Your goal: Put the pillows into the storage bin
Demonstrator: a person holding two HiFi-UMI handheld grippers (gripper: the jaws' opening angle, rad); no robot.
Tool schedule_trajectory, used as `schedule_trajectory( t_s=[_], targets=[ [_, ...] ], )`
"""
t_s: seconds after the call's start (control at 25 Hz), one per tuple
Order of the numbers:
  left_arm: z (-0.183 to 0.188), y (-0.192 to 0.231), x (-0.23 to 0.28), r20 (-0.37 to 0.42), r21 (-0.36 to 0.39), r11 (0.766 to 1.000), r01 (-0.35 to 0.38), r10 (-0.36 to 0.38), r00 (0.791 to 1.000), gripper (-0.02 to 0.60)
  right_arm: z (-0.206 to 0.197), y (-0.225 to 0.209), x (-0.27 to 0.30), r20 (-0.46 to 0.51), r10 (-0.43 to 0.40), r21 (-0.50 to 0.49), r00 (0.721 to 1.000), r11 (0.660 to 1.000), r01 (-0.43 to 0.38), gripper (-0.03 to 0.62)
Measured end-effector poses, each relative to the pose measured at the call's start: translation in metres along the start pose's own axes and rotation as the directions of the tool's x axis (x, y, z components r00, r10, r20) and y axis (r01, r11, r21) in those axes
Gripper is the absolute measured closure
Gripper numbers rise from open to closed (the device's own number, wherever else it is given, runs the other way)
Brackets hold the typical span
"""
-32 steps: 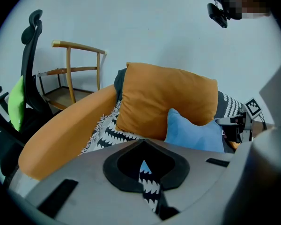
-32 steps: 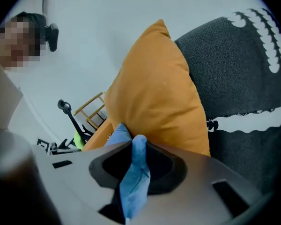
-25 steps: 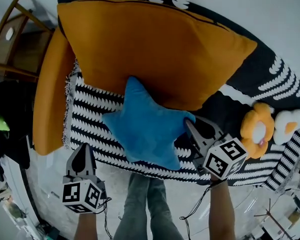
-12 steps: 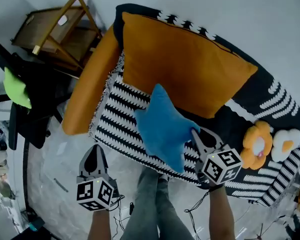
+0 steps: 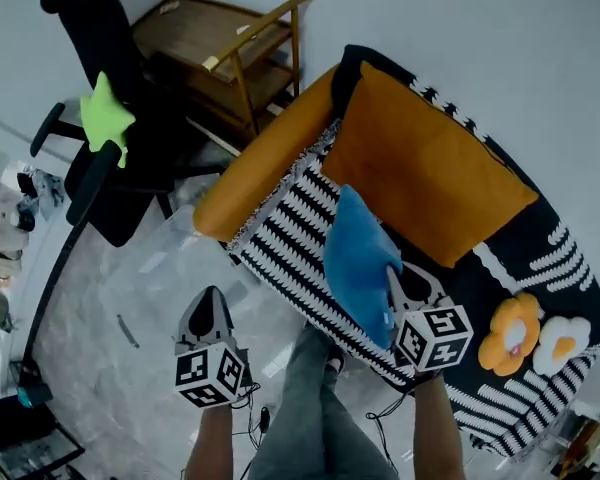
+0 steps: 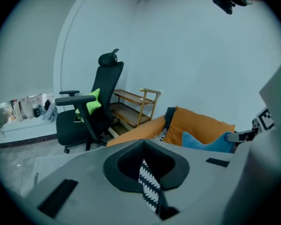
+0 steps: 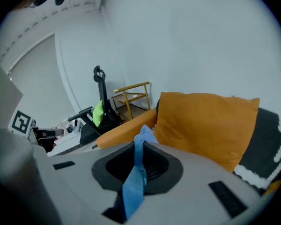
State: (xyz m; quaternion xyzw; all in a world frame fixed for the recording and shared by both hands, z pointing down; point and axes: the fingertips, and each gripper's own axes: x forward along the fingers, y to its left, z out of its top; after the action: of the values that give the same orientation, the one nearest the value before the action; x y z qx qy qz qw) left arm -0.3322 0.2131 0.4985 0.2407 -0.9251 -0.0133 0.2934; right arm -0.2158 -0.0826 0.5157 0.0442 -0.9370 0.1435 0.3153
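Since the right gripper (image 5: 398, 276) is clamped on one point of the blue star pillow (image 5: 358, 258), the pillow hangs edge-on from that pinch. It is right of centre in the head view, over the front edge of the sofa (image 5: 285, 218) and in front of the big orange cushion (image 5: 425, 168). From the right gripper view I see a thin fold of blue fabric squeezed flat between the jaws. That tells me how it handles: light, soft, and stuffed loosely enough to crush to almost nothing where it is nipped. It should swing and droop rather than hold its shape. A grip on a star arm works, but a deeper bite nearer the arm's root would be less likely to slip.

The left gripper (image 5: 208, 303) hangs over the floor (image 5: 110, 368) at lower left, jaws drawn together with only a slit between them and nothing held. The patterned sofa shows through the slit.

A flower pillow (image 5: 510, 333) and an egg pillow (image 5: 563, 340) lie side by side at the sofa's lower right end. A green star pillow (image 5: 107, 118) sits on the office chair (image 5: 115, 58) at upper left. I cannot pick out the storage bin for certain, though a faint clear-walled shape (image 5: 175, 258) on the floor left of centre may be it.
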Motion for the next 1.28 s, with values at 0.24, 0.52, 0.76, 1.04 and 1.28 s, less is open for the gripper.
schedule_trajectory(
  t_s=[0.24,0.52,0.76,1.04,1.28],
  targets=[
    [-0.003,0.054,-0.045,0.04,-0.135,0.987,-0.091,0.098,0.994,0.575,0.03,0.046,-0.016,-0.02,0.005,-0.25,1.0,0.968,-0.01,0.556],
    [-0.004,0.107,-0.093,0.097,-0.217,0.959,-0.183,0.207,0.973,0.575,0.066,0.11,-0.039,0.005,0.122,-0.384,0.993,0.917,-0.111,0.556],
    [0.006,0.151,-0.133,0.124,-0.272,0.927,-0.259,0.3,0.946,0.575,0.084,0.203,-0.033,-0.024,0.267,-0.439,0.963,0.863,-0.25,0.556],
    [0.014,0.244,-0.171,0.129,-0.327,0.877,-0.353,0.411,0.903,0.575,0.083,0.33,0.003,-0.118,0.413,-0.472,0.903,0.777,-0.417,0.556],
    [-0.014,0.327,-0.199,0.081,-0.389,0.811,-0.437,0.503,0.86,0.575,0.056,0.428,0.054,-0.164,0.481,-0.465,0.861,0.732,-0.498,0.556]
  ],
)
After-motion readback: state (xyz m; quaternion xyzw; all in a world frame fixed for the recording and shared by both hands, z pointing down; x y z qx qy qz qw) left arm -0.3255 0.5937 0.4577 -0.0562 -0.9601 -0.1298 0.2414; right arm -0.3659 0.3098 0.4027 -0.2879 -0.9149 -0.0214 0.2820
